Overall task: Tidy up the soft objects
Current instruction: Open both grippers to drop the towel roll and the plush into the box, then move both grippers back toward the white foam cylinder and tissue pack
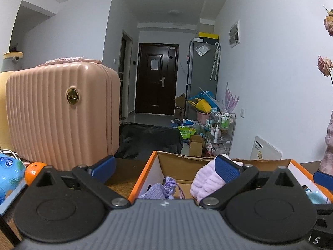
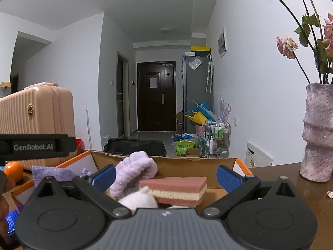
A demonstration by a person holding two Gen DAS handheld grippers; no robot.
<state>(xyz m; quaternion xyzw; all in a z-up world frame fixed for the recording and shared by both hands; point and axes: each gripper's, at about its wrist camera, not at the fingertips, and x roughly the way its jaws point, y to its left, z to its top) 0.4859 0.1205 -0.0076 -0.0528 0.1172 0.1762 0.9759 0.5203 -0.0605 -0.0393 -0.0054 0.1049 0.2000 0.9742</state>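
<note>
An open cardboard box (image 1: 179, 163) with orange edges stands on the table in front of both grippers. Inside lie a purple knit pouch (image 1: 164, 189) and a lilac fluffy cloth (image 1: 205, 184). My left gripper (image 1: 164, 164) is open over the box's left part, and the fluffy cloth rests against its right finger. In the right wrist view my right gripper (image 2: 166, 173) is open over the box (image 2: 187, 162). A pink and cream layered sponge (image 2: 177, 189) lies between its fingers, touching neither. The lilac cloth (image 2: 135, 170) and a white plush piece (image 2: 139, 200) lie beside the sponge.
A pink ribbed suitcase (image 1: 62, 112) stands left of the box, with an orange (image 1: 34, 171) and a blue package (image 1: 8, 175) in front of it. A mauve vase (image 2: 318, 133) of dried roses stands on the wooden table (image 2: 291, 187) at the right.
</note>
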